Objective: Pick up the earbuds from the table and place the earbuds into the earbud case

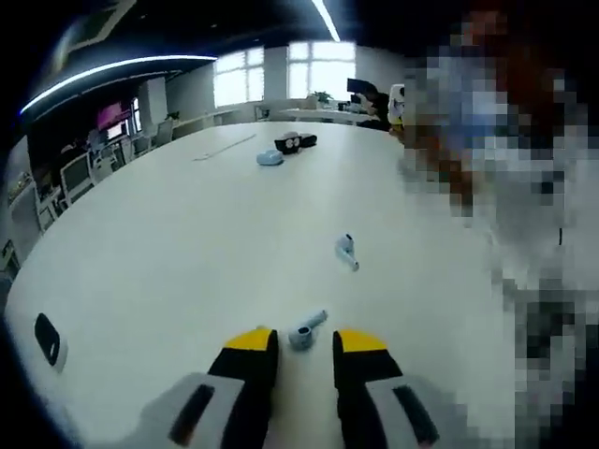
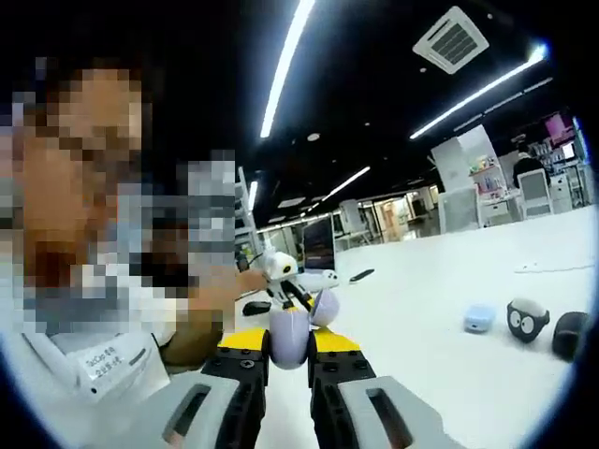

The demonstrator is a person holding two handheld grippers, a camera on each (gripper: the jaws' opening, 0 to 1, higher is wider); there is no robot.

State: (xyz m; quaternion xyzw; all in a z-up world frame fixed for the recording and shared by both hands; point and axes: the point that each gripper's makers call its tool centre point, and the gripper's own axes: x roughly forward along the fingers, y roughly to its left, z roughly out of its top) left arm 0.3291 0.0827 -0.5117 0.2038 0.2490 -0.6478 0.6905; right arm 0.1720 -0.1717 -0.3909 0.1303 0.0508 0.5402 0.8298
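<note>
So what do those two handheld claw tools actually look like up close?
They look alike. The left gripper has two blocky black jaws capped with yellow tips, rising from pale grey bodies, each with a dark slanted slot. The right gripper has the same black jaws, yellow caps and slotted grey housings. No cables or printed markings are visible.

Smooth matt white table [image 1: 187, 262]; glossy plastic earbud [image 1: 307, 330] and case [image 2: 290, 337].

open white table [image 1: 187, 262] ahead; two earbuds [image 1: 306, 330] [image 1: 346, 251] lie in the path.
</note>
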